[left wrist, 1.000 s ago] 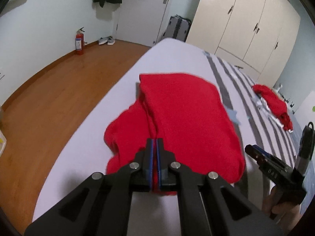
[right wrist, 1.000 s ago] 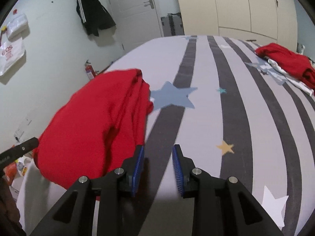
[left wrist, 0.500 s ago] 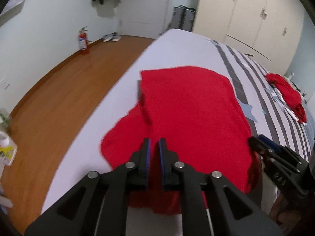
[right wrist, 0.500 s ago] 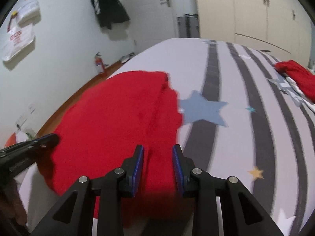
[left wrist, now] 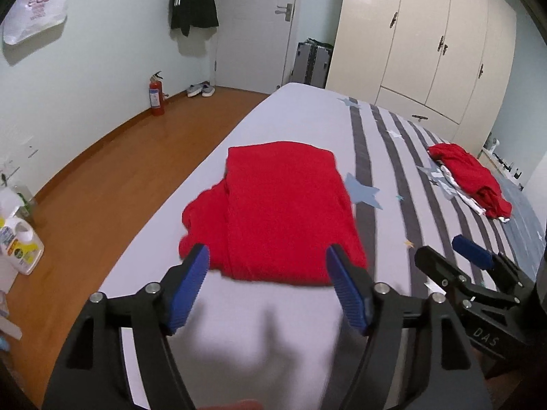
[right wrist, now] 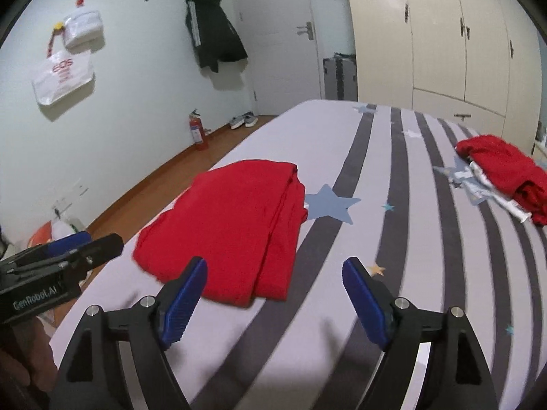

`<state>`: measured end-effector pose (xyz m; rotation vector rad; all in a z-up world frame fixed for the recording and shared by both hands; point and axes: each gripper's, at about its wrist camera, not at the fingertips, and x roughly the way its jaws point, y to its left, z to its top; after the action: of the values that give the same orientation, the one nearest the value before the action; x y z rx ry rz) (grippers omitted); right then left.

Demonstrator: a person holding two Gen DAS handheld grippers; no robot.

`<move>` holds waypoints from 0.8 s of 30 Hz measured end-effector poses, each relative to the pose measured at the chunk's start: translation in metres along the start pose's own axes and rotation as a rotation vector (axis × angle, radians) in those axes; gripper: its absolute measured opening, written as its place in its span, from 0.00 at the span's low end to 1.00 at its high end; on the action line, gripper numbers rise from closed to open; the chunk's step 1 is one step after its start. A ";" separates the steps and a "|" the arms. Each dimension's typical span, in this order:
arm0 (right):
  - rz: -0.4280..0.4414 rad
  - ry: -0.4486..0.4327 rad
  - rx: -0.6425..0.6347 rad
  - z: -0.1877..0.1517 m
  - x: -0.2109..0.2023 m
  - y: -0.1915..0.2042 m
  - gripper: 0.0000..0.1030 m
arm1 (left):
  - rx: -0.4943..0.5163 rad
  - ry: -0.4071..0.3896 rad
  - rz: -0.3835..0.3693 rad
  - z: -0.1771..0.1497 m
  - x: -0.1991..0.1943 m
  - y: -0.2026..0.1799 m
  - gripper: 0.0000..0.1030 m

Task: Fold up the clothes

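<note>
A red garment (left wrist: 283, 212) (right wrist: 232, 225) lies folded into a rough rectangle near the left edge of the bed (left wrist: 307, 112), with a loose part sticking out on its left. My left gripper (left wrist: 268, 256) hangs above and in front of its near edge; its jaws are opening and hold nothing. In the right wrist view my right gripper (right wrist: 275, 266) is above the garment's near right corner, jaws opening and empty. Each gripper shows at the side of the other's view, the right gripper (left wrist: 451, 253) and the left gripper (right wrist: 99, 239).
A pile of red and white clothes (left wrist: 471, 177) (right wrist: 506, 171) lies on the bed's far right. Wooden floor (left wrist: 102, 171) runs along the left with a fire extinguisher (left wrist: 155, 94), shoes and a detergent bottle (left wrist: 20, 242). Wardrobes (left wrist: 427, 34) and a door stand behind.
Both grippers let go of the red garment, opened wide and pulled back and up. The garment now lies flat on the bed, farther away in both views.
</note>
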<state>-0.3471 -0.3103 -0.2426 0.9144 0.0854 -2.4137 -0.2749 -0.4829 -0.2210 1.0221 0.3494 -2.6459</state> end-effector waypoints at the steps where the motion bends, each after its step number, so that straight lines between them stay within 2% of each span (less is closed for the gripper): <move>1: 0.010 -0.006 -0.009 -0.002 -0.011 0.000 0.76 | -0.003 -0.001 0.015 -0.005 -0.011 -0.005 0.74; 3: 0.019 -0.025 -0.034 -0.008 -0.036 -0.002 0.76 | -0.012 -0.016 0.043 -0.015 -0.033 -0.012 0.79; 6: 0.043 -0.045 -0.046 -0.019 -0.077 -0.010 0.78 | -0.030 -0.056 0.080 -0.033 -0.071 -0.027 0.94; 8: 0.068 -0.060 -0.040 -0.026 -0.105 -0.017 0.90 | -0.039 -0.087 0.114 -0.045 -0.101 -0.040 0.96; 11: 0.089 -0.088 -0.051 -0.039 -0.151 -0.025 0.97 | -0.048 -0.125 0.162 -0.064 -0.148 -0.062 0.98; 14: 0.090 -0.103 -0.082 -0.052 -0.192 -0.029 0.98 | -0.067 -0.163 0.207 -0.083 -0.190 -0.084 0.99; 19: 0.095 -0.120 -0.113 -0.075 -0.243 -0.038 0.99 | -0.083 -0.178 0.246 -0.126 -0.232 -0.107 0.99; 24: 0.089 -0.154 -0.107 -0.105 -0.279 -0.048 0.99 | -0.053 -0.212 0.235 -0.163 -0.258 -0.115 0.99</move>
<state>-0.1374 -0.1119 -0.1539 0.6681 0.1126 -2.3633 -0.0312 -0.2784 -0.1479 0.7092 0.2355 -2.4867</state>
